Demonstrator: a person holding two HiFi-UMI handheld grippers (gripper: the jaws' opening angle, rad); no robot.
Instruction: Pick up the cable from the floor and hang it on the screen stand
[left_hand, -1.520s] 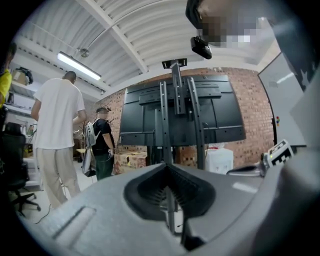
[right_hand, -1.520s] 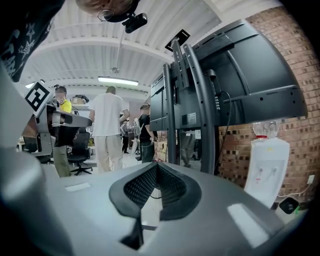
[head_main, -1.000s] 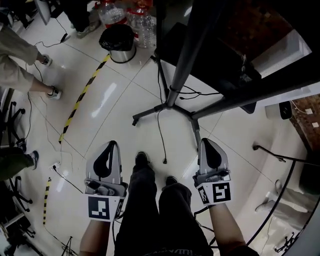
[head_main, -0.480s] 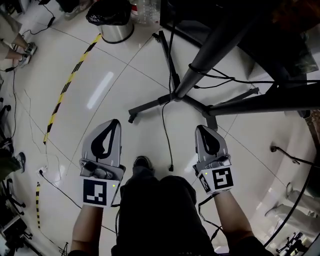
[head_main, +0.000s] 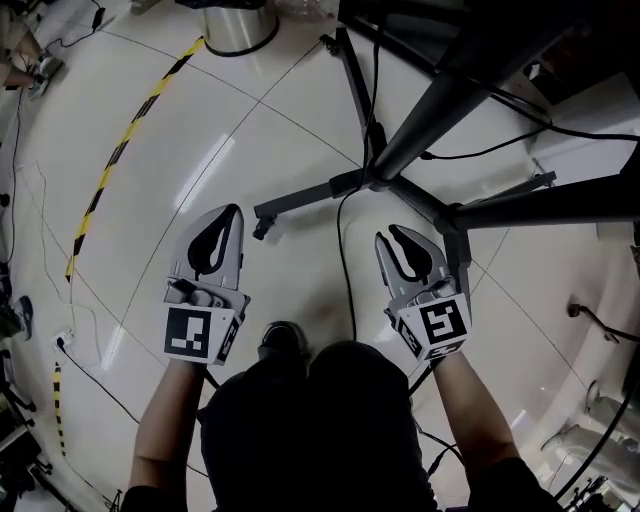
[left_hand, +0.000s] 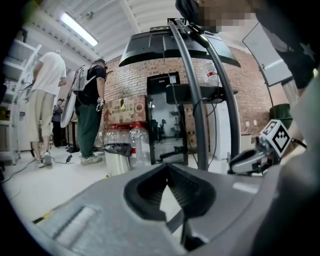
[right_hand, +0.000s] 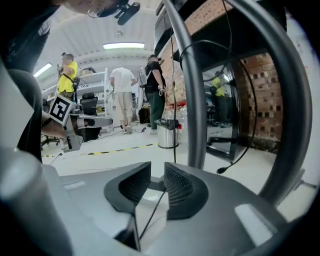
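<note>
Nearest the camera, the person's dark-trousered knees (head_main: 320, 420) are filling the bottom of the head view, with a black shoe (head_main: 283, 340) peeking out ahead of them. Just beyond, both tools are pointing forward over the pale glossy tiled floor (head_main: 250, 130). The left gripper (head_main: 230, 212) is holding its fingertips pressed together on nothing. The right gripper (head_main: 390, 236) has just been opening its jaws, and they are standing apart with nothing between the pads.

The thin black cable (head_main: 344, 260) is lying on the floor between the two grippers, closer to the right one, and is running from near the shoe away to the base of the dark grey metal screen stand (head_main: 440, 100). It is looking light, limp and smooth, so it will likely sag and swing from whatever point is pinched, and may slide through a loose grip. Taking hold a little way in from its near end, across its width, seems soundest. Draping a long slack loop over the stand should be holding better than a short one. Farther off, a yellow-and-black floor tape (head_main: 120, 150) is curving past.
</note>
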